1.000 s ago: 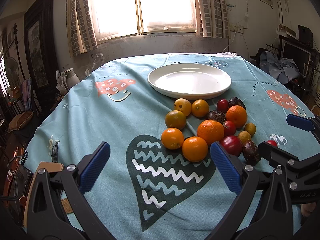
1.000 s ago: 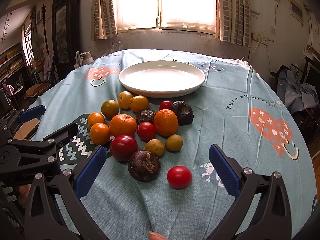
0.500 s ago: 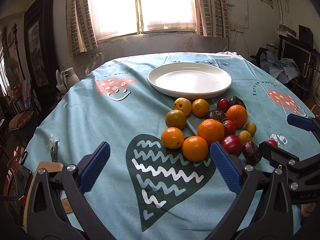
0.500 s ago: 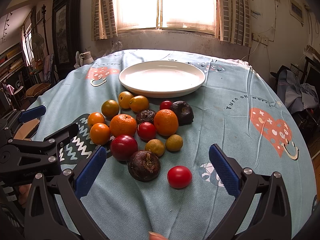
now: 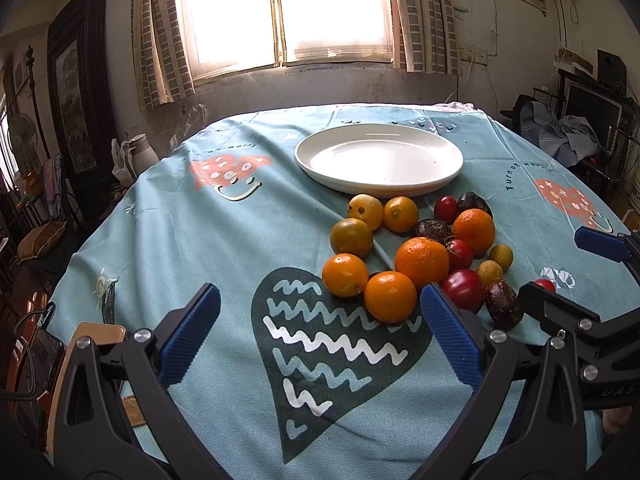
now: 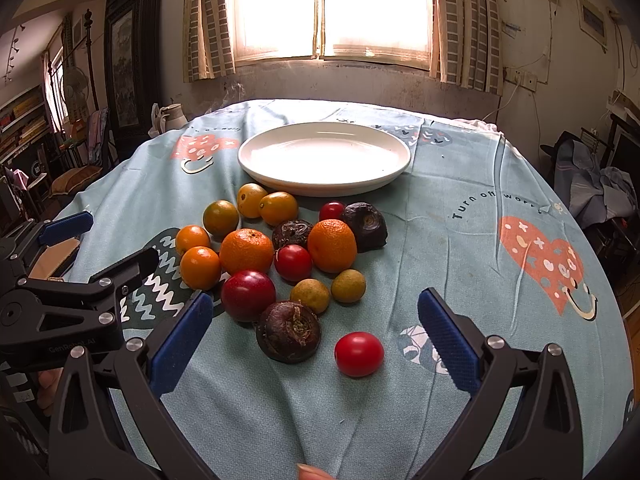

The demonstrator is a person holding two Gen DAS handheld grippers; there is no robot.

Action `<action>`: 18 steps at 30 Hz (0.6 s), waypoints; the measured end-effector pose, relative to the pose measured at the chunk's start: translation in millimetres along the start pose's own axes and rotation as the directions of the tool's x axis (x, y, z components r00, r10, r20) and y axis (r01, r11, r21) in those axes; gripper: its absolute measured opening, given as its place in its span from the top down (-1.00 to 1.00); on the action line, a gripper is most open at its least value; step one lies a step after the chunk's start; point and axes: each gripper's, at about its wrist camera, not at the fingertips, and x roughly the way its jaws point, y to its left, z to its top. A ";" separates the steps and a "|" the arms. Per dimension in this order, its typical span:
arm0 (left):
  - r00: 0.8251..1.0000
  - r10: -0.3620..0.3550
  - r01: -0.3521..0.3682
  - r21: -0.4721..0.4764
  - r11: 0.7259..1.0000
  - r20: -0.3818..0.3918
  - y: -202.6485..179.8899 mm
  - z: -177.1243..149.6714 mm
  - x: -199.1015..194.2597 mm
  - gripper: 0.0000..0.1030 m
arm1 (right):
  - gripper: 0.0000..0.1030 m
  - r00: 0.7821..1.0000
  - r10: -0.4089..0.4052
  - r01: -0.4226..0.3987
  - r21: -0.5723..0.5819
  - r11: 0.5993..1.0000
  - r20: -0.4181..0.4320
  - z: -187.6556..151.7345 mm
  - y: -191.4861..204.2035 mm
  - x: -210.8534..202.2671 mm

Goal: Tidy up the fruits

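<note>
A cluster of fruit lies on the blue tablecloth in front of an empty white plate: several oranges, red plums, dark wrinkled fruits, small yellow-green fruits and a red tomato lying apart at the front. My left gripper is open and empty, low over the dark heart print, just short of the nearest orange. My right gripper is open and empty, with the dark fruit and the red tomato between its fingers' line.
The round table's edge falls away on all sides. A phone and tan wallet lie at the near left edge. A white jug stands on the floor beyond the table's left. Furniture and clothes crowd the right.
</note>
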 end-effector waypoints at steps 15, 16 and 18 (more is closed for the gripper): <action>1.000 0.000 0.000 -0.001 1.000 -0.001 0.9 0.1 1.3 -0.96 | -0.97 1.000 0.000 0.000 0.000 1.000 -0.001 0.1 -0.2 0.1; 1.000 0.000 0.000 -0.001 1.000 -0.001 0.4 0.1 0.7 -0.96 | -0.97 1.000 0.000 0.000 0.000 1.000 0.000 0.0 -0.3 -0.2; 1.000 0.000 0.000 0.000 1.000 -0.002 0.8 0.2 1.5 -0.96 | -0.97 1.000 0.000 0.000 0.000 1.000 0.000 -0.1 -0.4 -0.2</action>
